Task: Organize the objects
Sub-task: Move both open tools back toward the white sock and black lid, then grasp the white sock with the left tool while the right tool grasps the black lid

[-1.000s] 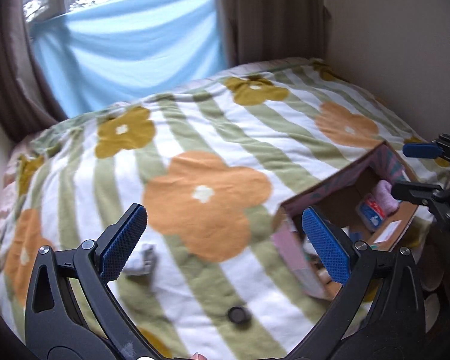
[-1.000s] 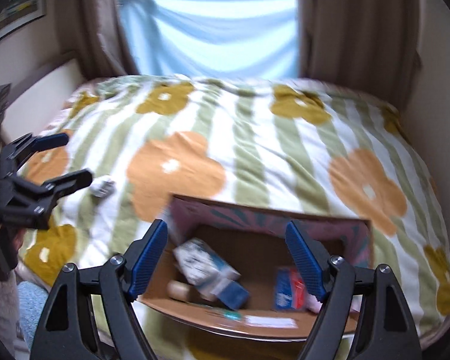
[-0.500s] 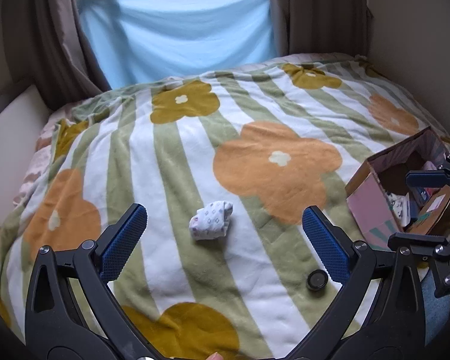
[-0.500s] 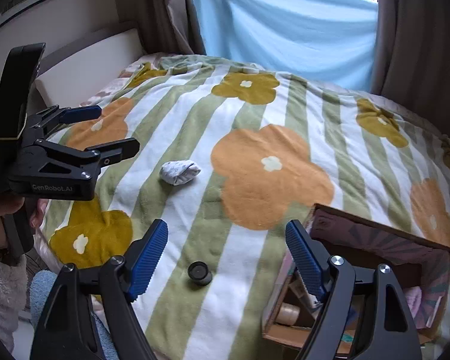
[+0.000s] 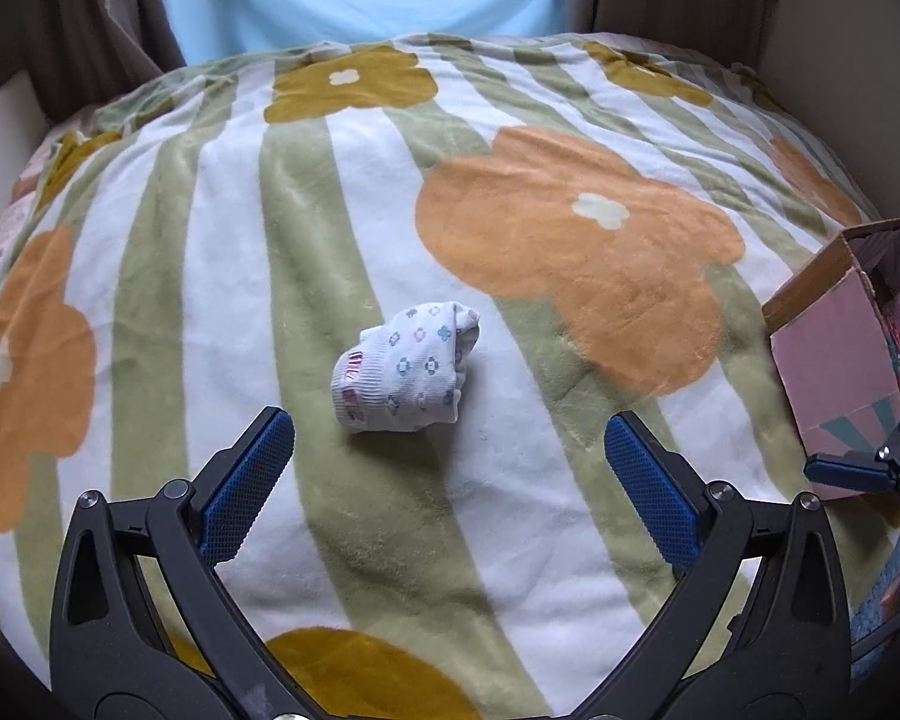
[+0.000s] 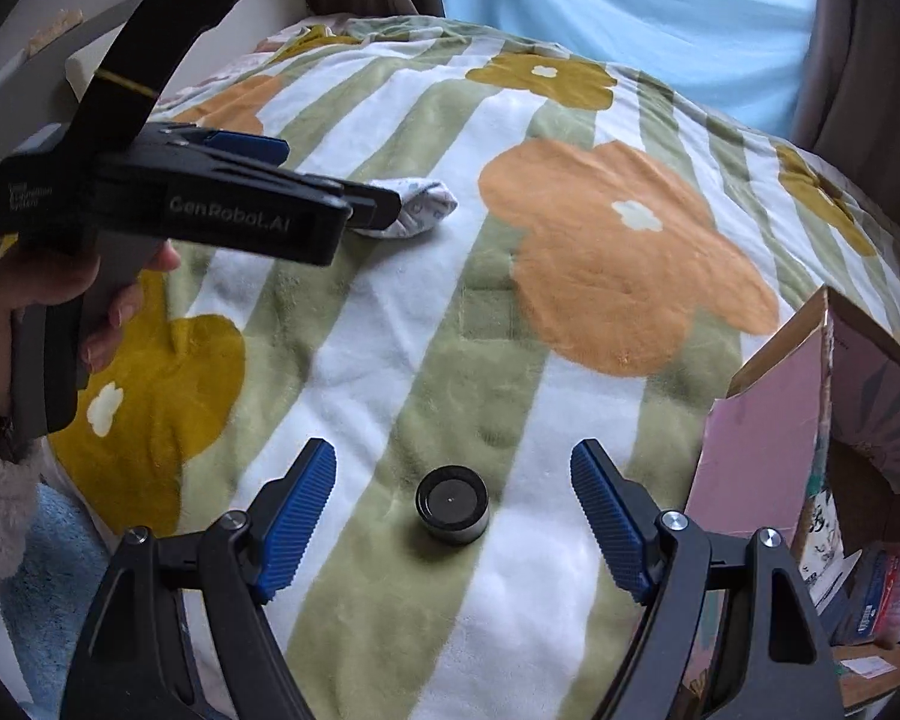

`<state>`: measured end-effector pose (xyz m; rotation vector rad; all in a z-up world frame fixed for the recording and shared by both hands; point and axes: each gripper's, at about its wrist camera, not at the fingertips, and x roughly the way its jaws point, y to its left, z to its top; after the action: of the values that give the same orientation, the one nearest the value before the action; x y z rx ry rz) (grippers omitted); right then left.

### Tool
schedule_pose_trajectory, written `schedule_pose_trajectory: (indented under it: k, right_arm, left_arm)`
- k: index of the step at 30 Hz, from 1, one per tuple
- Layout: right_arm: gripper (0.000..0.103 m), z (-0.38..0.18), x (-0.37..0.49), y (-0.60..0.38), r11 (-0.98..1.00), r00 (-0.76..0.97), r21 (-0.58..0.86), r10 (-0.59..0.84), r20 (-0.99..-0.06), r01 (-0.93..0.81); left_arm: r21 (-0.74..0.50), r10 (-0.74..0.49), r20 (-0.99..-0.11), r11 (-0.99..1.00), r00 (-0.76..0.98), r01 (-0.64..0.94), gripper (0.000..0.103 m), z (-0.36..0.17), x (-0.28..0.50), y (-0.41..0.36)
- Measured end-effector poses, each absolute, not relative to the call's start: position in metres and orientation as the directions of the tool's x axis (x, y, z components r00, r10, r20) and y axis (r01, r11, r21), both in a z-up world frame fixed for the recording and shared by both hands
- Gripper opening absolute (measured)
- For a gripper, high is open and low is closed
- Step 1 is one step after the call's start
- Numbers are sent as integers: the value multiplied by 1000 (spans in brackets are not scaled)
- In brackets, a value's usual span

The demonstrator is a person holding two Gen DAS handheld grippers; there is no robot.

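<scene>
- Sock (image 5: pixel 407 368): a white rolled sock with small flower prints lies on the striped flower blanket (image 5: pixel 342 228), on a white stripe left of the large orange flower.
- Left gripper (image 5: pixel 449 483): jaws spread wide and empty, blue pads apart, aimed at the sock, which sits just ahead of the gap and clear of both pads.
- From the right wrist view, the person's hand (image 6: pixel 48 294) grips the left tool's handle, and one finger of that tool overlaps the sock's near end.
- Black round cap (image 6: pixel 452 503): stands on the blanket between green and white stripes, well apart from the sock.
- Right gripper (image 6: pixel 453 516): jaws released and holding nothing; the cap sits between the two pads, touching neither.
- Cardboard box (image 6: pixel 768 438): pink-sided, open-topped, at the blanket's right edge, with assorted items inside.
</scene>
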<state>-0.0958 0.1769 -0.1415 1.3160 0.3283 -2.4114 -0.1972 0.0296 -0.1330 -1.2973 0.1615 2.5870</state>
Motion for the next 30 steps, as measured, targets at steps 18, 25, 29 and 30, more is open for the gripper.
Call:
schedule_pose_trajectory:
  k: [18,25,29,30]
  right_arm:
    - [47,-207,-100,185,-908,-455,20,-230,-860,419]
    - [33,-207,-101,181,-899,-454,16,-236,-859,437]
    - [33,-205,-100,179,-898,-461,10,-235,-856,440]
    - [33,-203,-100,179,-897,-461,12,-238,-855,441]
  left_arm:
    - [-99,210,-823,-968,-528,-231,65,-187,-241,11]
    - [-115,217,-820,-969,-530,-219,53,-188,-242,4]
    - [-98,207,-819,-969,-535,-224,51,-184,-240,6]
    - [-100,208,-819,-970,-536,-223,51,-182,-239,6]
